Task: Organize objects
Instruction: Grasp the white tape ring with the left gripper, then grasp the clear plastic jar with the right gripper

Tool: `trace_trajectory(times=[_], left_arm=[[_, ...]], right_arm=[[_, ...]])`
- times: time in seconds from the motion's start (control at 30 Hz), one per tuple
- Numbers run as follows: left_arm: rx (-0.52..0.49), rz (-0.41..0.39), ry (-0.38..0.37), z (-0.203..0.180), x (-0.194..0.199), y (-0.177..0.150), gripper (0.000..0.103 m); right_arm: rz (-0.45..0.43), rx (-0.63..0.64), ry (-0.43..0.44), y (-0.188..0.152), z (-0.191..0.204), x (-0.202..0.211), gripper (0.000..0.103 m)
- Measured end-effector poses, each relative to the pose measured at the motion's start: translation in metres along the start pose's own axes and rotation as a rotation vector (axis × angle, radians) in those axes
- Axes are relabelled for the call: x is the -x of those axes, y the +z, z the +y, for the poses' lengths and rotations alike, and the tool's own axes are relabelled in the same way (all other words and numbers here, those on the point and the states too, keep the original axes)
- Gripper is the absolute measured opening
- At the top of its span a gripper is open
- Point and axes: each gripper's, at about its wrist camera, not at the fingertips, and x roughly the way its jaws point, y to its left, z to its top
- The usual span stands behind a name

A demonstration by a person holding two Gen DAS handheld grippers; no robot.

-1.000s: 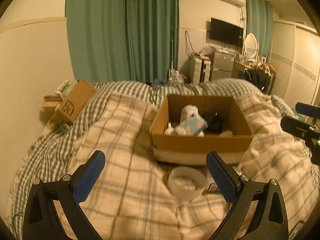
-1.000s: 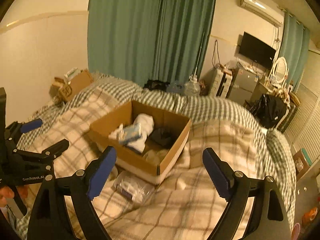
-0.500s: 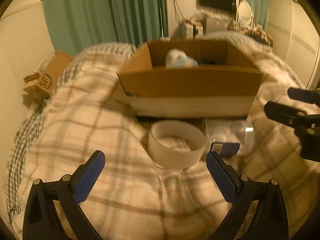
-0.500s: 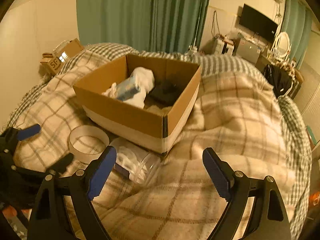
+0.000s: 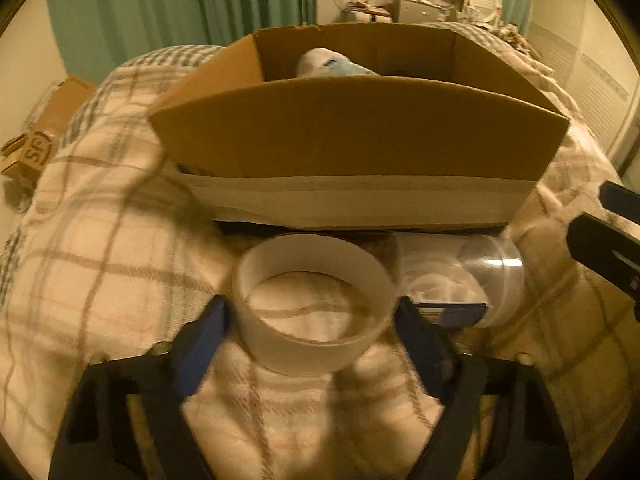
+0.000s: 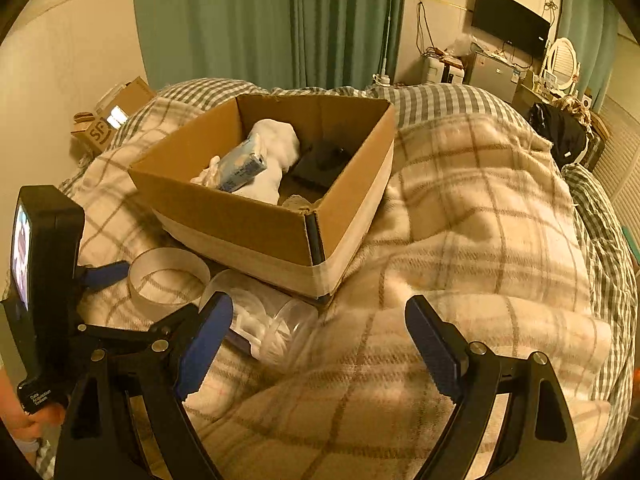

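My left tool (image 5: 312,322) sits low over the plaid blanket (image 5: 100,240) on the bed, its two blue pads spread on either side of a white tape ring (image 5: 314,304); the left pad is just beside the ring's wall, the right pad likewise, and contact cannot be confirmed through the motion blur. The ring lies flat, blanket showing through its centre. Just right of it lies a clear plastic container (image 5: 460,280) on its side, touching or nearly touching the ring. Directly behind both stands an open cardboard box (image 5: 356,140) with a pale band along its base; a white and blue item (image 5: 332,65) shows above its rim. My right tool (image 5: 608,236) enters at the right edge.
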Motion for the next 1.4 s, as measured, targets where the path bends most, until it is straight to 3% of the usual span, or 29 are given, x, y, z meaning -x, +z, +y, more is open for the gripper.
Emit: trace_trajectory(times=[0.27,0.53,0.8,1.0,1.2,1.4], left_arm=[[0.072,-0.070,-0.028,0.018,0.037,-0.013,0.081],[0.103,-0.187,0.082,0.053,0.071,-0.009,0.081],[0.132,-0.189,0.092,0.067,0.062,-0.010,0.081],[0.169,-0.179,0.076,0.076,0.058,-0.012,0.081],[0.179,-0.180,0.068,0.077,0.058,-0.014,0.081],[0.176,-0.186,0.062,0.076,0.060,-0.015,0.081]], right_arm=[[0.012,0.001,-0.014,0.000,0.004,-0.003,0.088],[0.093,-0.006,0.008,-0.001,0.030,-0.026,0.088],[0.184,-0.061,-0.017,-0.003,0.055,-0.065,0.092],[0.202,-0.115,-0.061,-0.003,0.054,-0.080,0.097],[0.249,-0.104,-0.128,-0.008,0.061,-0.101,0.099],[0.257,-0.081,-0.126,-0.015,0.062,-0.100,0.099]])
